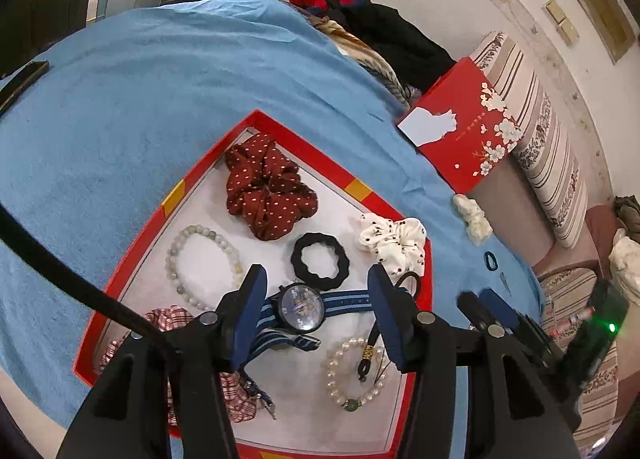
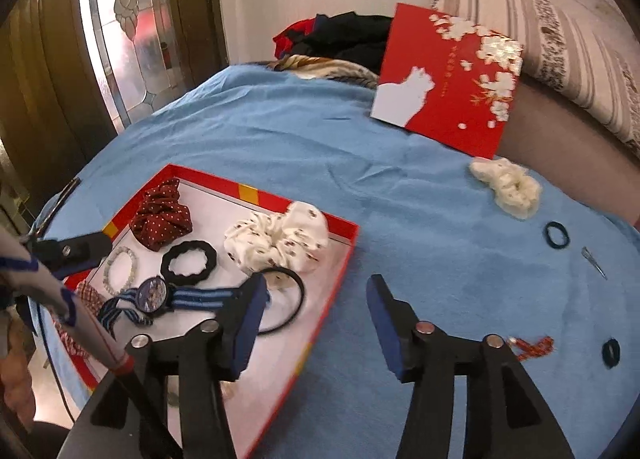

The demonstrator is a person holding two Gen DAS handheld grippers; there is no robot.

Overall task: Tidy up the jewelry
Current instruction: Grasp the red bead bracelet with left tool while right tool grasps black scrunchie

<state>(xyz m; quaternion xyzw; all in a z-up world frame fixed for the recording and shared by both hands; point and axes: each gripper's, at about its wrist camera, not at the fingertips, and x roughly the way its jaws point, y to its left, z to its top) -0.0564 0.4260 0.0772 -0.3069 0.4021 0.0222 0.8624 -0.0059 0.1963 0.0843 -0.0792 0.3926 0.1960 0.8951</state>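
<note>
A red box with a white floor lies on the blue cloth. It holds a dark red dotted scrunchie, a black scalloped hair tie, a white dotted scrunchie, a pale bead bracelet, a pearl bracelet, a plaid scrunchie and a watch on a blue striped strap. My left gripper is open above the watch. My right gripper is open and empty over the box's right edge, by a thin black hair band.
On the cloth right of the box lie a cream scrunchie, two small dark hair ties, a metal hair clip and a red beaded piece. The red lid leans on a striped cushion. Clothes are piled behind.
</note>
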